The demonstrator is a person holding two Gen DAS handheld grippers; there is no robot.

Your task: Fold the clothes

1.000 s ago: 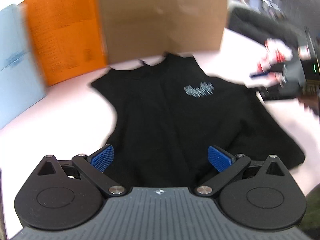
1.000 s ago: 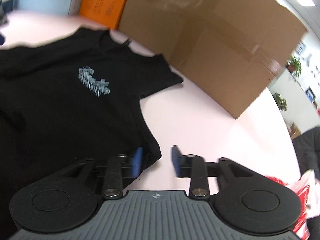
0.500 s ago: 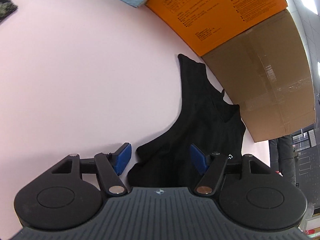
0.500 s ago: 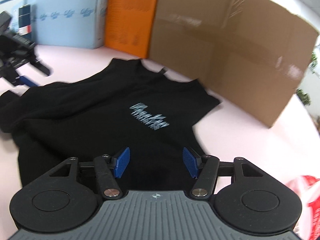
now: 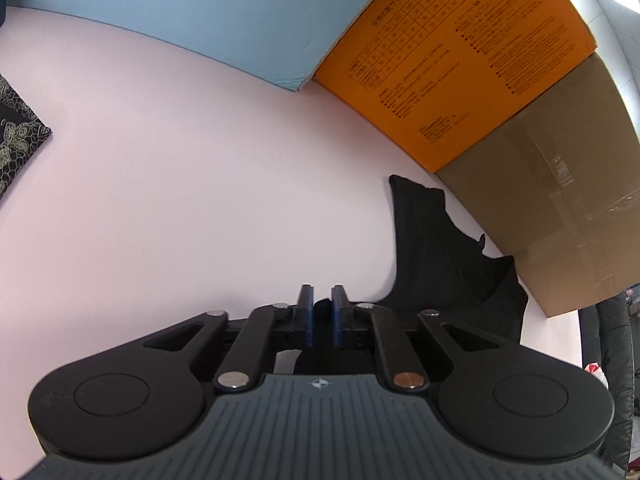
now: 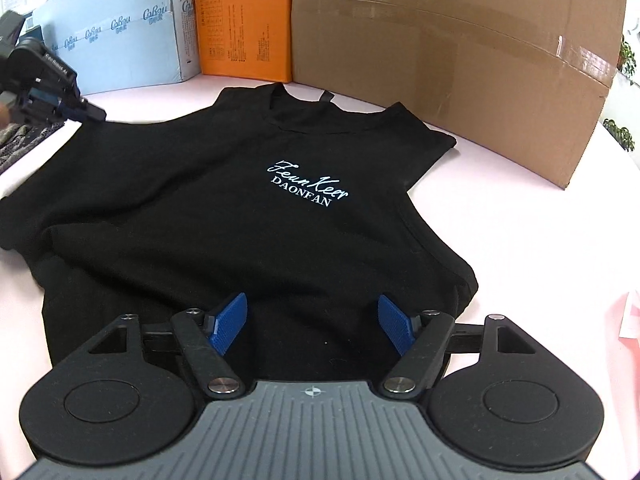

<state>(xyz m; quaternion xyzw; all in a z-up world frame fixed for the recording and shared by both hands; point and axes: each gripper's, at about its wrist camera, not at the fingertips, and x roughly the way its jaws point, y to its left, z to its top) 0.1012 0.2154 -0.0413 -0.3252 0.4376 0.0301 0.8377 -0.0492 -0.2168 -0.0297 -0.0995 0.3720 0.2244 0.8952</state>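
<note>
We found the pink table backed by a brown cardboard box, an orange box and a pale blue box, with the black T-shirt spread flat before them, its printed chest up and its collar toward the boxes. The right gripper hung over the shirt's lower part — jaws opening, blue pads well apart, nothing pinched. The left gripper sat at the shirt's sleeve edge, jaws closing on a fold of black cloth between its pads.
</note>
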